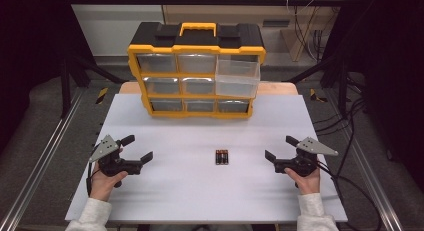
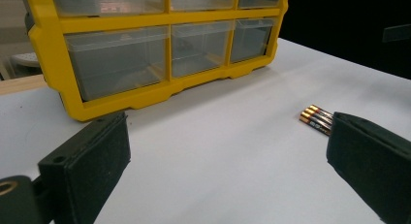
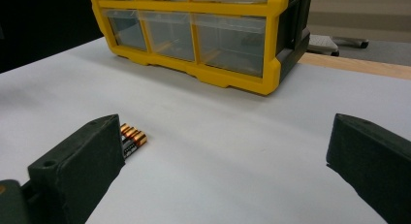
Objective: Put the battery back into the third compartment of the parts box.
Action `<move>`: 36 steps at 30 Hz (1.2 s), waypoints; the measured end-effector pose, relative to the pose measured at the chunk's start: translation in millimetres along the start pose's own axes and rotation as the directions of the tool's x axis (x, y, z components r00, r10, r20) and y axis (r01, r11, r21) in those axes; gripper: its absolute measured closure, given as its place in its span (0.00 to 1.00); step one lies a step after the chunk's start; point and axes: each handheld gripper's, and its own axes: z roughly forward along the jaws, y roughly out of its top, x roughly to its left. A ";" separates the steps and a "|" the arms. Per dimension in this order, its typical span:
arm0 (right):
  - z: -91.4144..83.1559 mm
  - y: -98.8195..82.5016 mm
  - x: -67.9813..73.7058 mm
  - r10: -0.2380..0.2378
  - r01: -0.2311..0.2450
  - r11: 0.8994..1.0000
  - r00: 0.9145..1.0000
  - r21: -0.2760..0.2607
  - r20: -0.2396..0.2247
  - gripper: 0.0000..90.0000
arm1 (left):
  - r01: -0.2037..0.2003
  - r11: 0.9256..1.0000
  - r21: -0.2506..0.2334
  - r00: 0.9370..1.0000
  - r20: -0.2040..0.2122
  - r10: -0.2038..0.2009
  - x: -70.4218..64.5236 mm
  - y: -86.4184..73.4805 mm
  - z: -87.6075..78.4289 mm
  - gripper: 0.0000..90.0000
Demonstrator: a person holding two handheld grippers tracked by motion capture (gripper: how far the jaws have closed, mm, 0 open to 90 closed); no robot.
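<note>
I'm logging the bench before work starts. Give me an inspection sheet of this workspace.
Surface: white table top, flat, on a wooden table whose edge shows behind it.
Job's things: three batteries lying side by side at mid-table; yellow drawer organizer upright at the far edge, its top right drawer pulled out, the others in.
Clutter: nothing seen.
Grippers: left tool and right tool both open, holding nothing, resting either side of the batteries, each in a hand.
Cables: one trails from each tool; more lie on the floor at right.
Surroundings: black frame bars, metal rails along both sides, grey floor.
</note>
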 end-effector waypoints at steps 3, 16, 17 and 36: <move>-0.2 0.3 -0.1 0.001 -0.001 1.000 1.000 -0.001 0.001 0.01 | 0.000 1.000 -0.001 1.000 0.002 0.000 -0.2 -0.1 0.0 0.02; 1.8 5.9 5.7 -0.014 0.014 1.000 1.000 0.009 0.006 0.01 | 0.001 1.000 0.000 1.000 0.004 -0.001 0.6 -0.8 0.9 0.02; 2.3 6.4 6.5 -0.014 0.014 1.000 1.000 0.011 0.004 0.01 | 0.001 1.000 -0.001 1.000 0.005 -0.001 0.9 -0.7 1.0 0.02; 19.5 16.9 25.6 -0.035 0.035 0.998 0.999 0.058 -0.014 0.01 | 0.007 1.000 0.012 1.000 -0.014 -0.007 2.3 -1.6 2.3 0.02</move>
